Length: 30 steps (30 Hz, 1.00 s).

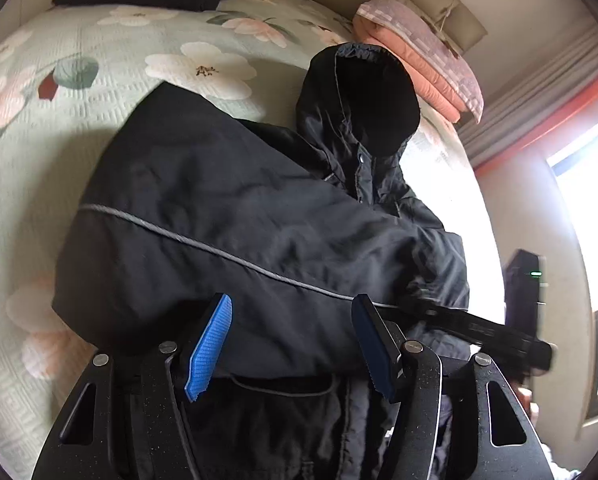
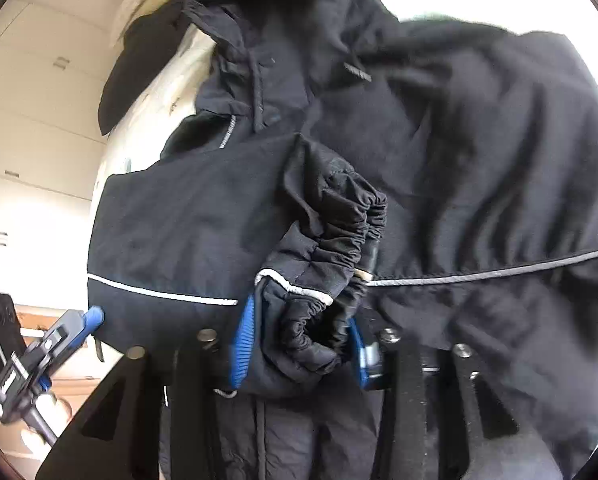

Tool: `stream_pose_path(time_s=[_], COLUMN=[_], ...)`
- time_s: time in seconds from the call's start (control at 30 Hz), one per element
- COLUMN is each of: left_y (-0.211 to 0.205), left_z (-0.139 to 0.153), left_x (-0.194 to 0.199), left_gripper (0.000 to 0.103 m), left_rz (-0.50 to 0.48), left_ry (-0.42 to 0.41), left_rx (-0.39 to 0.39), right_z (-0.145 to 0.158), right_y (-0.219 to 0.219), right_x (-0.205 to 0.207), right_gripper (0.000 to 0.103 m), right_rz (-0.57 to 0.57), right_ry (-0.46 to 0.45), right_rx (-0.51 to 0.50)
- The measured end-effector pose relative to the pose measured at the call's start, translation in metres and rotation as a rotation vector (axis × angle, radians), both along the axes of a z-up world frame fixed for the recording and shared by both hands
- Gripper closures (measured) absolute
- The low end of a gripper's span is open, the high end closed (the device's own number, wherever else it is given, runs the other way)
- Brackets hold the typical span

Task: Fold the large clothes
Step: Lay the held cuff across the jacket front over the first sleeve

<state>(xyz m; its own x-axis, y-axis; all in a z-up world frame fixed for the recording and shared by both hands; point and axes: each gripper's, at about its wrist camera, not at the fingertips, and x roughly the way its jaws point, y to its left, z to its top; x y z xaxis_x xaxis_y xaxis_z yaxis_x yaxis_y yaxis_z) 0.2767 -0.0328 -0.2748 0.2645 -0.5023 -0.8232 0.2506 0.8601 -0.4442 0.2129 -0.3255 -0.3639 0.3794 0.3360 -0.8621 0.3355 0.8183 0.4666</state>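
Black gripper (image 1: pixel 295 344), blue ribbed pads (image 1: pixel 211 348).

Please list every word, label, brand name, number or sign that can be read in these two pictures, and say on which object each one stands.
No text can be read.
Small grey label on the black jacket, right wrist view: too blurred to read.
Marking on the right gripper's black finger, left wrist view: too blurred to read.
Floral bedspread: pattern only, no writing.

Jacket (image 1: pixel 235 216) black w/ thin grey piping. Bedspread (image 1: pixel 99 80) pale green, white+pink floral print. Folded quilt (image 1: pixel 431 68) pink, checked edge. Gripper pads (image 1: pixel 211 344) blue. Curtain trim (image 1: pixel 539 120) orange-red.
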Motion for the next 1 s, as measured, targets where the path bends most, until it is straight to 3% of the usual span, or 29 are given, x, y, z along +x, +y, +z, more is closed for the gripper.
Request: stream_pose_path(time_s=[0.2,0.3,0.37,0.43,0.5,0.6,0.67,0.7,0.8,0.93,1.0], left_y=[-0.010,-0.027,-0.039,-0.053,-0.061,-0.070,-0.073,-0.071,-0.057,-0.052,-0.063], left_z=[0.003,-0.008,-0.025,-0.050,-0.062,-0.065,-0.061,-0.054,-0.017,0.017,0.012], left_x=[0.013,0.020,0.024,0.026,0.026,0.022,0.020,0.019,0.021,0.040,0.061], left_gripper=[0.039,0.039,0.039,0.039,0.039,0.033,0.032,0.032,0.032,0.032,0.032], left_rz=[-0.006,-0.028,-0.054,-0.068,-0.078,-0.119,-0.168,-0.183,-0.178,-0.171,-0.181], left_ry=[-0.018,-0.016,0.004,0.014,-0.016,-0.049,-0.058,-0.056,-0.085,-0.134,-0.138], left_rx=[0.034,0.071,0.113,0.209,0.282,0.342,0.383,0.378,0.291,0.249,0.298], right_z=[0.072,0.091,0.081,0.054,0.017,-0.002,0.004,0.011,0.041,0.093,0.094], right_y=[-0.029,-0.056,-0.070,-0.077,-0.074,-0.070,-0.073,-0.076,-0.084,-0.073,-0.057], right_x=[-0.036,-0.054,-0.058,-0.055,-0.049,-0.050,-0.052,-0.055,-0.073,-0.066,-0.044], right_gripper=[0.071,0.071,0.071,0.070,0.069,0.068,0.068,0.062,0.045,0.045,0.045], right_rz=[-0.042,-0.102,-0.114,-0.107,-0.081,-0.071,-0.070,-0.071,-0.052,-0.024,0.008], right_ry=[-0.066,-0.056,-0.013,0.051,0.115,0.121,0.120,0.118,0.107,-0.008,-0.021], right_rx=[-0.223,-0.329,-0.333,-0.283,-0.299,-0.330,-0.312,-0.299,-0.303,-0.335,-0.386])
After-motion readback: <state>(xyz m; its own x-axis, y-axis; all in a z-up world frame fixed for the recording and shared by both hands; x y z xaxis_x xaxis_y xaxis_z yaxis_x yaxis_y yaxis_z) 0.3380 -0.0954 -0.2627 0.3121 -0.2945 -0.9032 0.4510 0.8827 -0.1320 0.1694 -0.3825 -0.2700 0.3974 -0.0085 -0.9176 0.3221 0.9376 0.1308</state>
